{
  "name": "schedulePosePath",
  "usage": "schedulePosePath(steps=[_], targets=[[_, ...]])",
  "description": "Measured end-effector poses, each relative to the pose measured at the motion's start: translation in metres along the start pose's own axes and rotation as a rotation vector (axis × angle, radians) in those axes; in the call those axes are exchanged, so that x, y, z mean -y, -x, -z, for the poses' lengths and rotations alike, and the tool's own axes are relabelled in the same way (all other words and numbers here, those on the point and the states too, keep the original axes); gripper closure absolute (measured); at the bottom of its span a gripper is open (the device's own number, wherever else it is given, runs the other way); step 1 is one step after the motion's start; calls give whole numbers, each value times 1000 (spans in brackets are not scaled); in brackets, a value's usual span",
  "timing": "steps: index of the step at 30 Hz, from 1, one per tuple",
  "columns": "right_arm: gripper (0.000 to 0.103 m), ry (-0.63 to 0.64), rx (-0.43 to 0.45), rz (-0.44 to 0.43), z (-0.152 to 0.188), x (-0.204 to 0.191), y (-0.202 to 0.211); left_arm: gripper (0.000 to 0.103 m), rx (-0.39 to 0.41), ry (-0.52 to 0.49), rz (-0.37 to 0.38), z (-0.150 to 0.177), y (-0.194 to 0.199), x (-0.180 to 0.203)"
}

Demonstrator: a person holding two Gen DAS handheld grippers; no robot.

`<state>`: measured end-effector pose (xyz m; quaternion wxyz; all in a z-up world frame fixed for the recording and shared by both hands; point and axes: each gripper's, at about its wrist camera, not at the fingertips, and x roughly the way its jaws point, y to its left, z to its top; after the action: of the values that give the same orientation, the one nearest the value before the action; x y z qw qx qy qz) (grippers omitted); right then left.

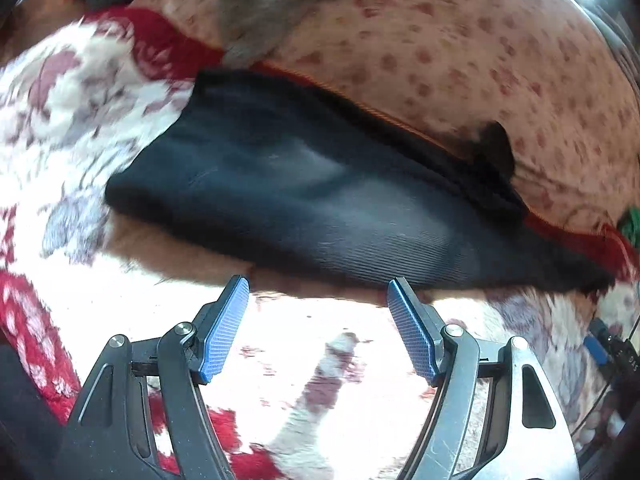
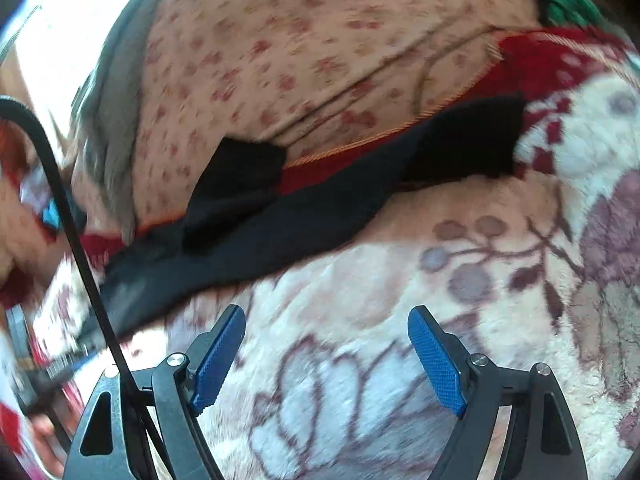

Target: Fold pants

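Note:
Dark pants (image 1: 304,200) lie folded in a long flat strip on a fluffy floral blanket (image 1: 80,104), along its red border. My left gripper (image 1: 318,286) is open just short of the pants' near edge, with nothing between its blue pads (image 1: 224,332). In the right wrist view the same pants (image 2: 304,216) stretch across the middle, with one dark corner (image 2: 240,164) lying over the pink patterned sheet. My right gripper (image 2: 326,314) is open over the blanket (image 2: 400,280), a little back from the pants, holding nothing.
A pink patterned sheet (image 1: 460,48) lies beyond the blanket's red border (image 2: 540,64). Grey cloth (image 1: 272,4) rests on it at the far side. A black cable (image 2: 72,216) crosses the left of the right wrist view. Something green (image 2: 568,4) shows at the far right.

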<state>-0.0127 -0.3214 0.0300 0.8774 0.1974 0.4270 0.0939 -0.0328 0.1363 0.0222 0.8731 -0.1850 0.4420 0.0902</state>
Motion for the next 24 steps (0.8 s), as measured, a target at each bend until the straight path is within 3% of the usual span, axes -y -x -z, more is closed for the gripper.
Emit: schedulePosePath(steps=[2, 4, 8, 15, 22, 23, 24], targets=[[21, -57, -1, 5, -10, 15, -3, 30, -2, 26, 1, -1, -2, -6], [28, -92, 2, -5, -17, 25, -8, 30, 9, 39, -7, -3, -2, -9], [32, -208, 20, -68, -36, 46, -20, 30, 10, 53, -19, -12, -9, -10], [33, -278, 65, -93, -72, 58, -37, 30, 12, 108, -3, -31, -17, -14], [78, -311, 77, -107, -84, 68, -54, 31, 16, 132, 3, -44, -27, -10], [82, -313, 83, -110, -84, 69, -54, 44, 20, 137, 8, -45, -28, -11], [90, -313, 93, -116, -83, 69, -53, 70, 19, 141, 17, -46, -30, -12]])
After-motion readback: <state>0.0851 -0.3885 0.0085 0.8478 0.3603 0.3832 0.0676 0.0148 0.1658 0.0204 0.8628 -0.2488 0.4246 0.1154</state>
